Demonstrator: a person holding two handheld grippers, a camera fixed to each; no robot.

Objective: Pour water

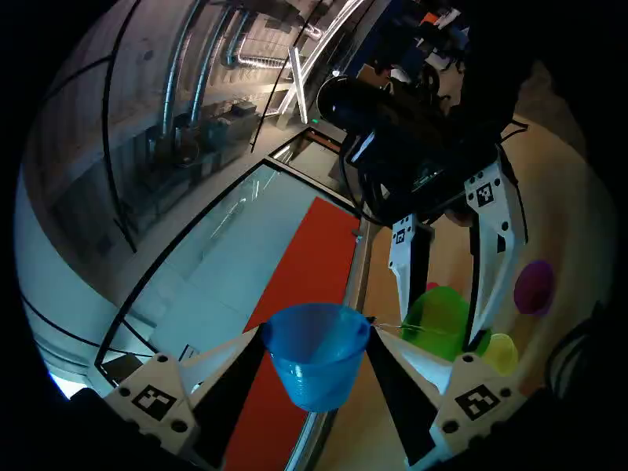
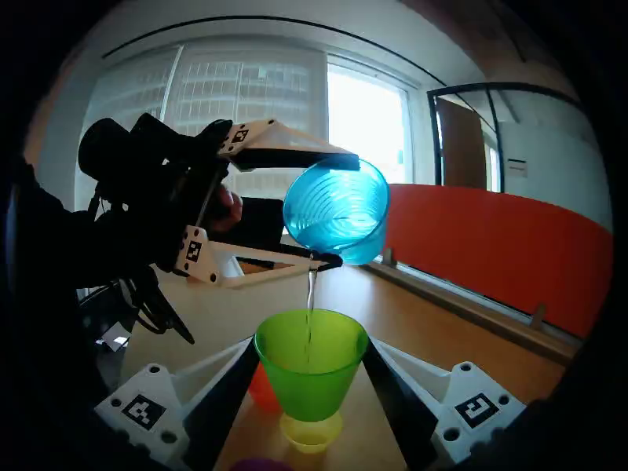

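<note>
My left gripper point(image 1: 316, 339) is shut on a clear blue cup point(image 1: 318, 369). In the right gripper view the blue cup point(image 2: 337, 210) is tipped over on its side in the left gripper point(image 2: 339, 212), and a thin stream of water point(image 2: 311, 294) runs from its rim. The stream falls into a green cup point(image 2: 312, 377) held upright just below, with my right gripper point(image 2: 312, 353) shut on it. In the left gripper view, the right gripper point(image 1: 442, 330) holds the green cup point(image 1: 439, 314) right beside the blue one.
A wooden table point(image 2: 439, 330) lies underneath. On it stand a yellow cup point(image 2: 312, 433), an orange cup point(image 2: 263, 388) and a purple cup point(image 1: 534, 286); the yellow cup point(image 1: 502, 353) sits near the green one. A red panel point(image 2: 502, 251) and windows run along the table's far edge.
</note>
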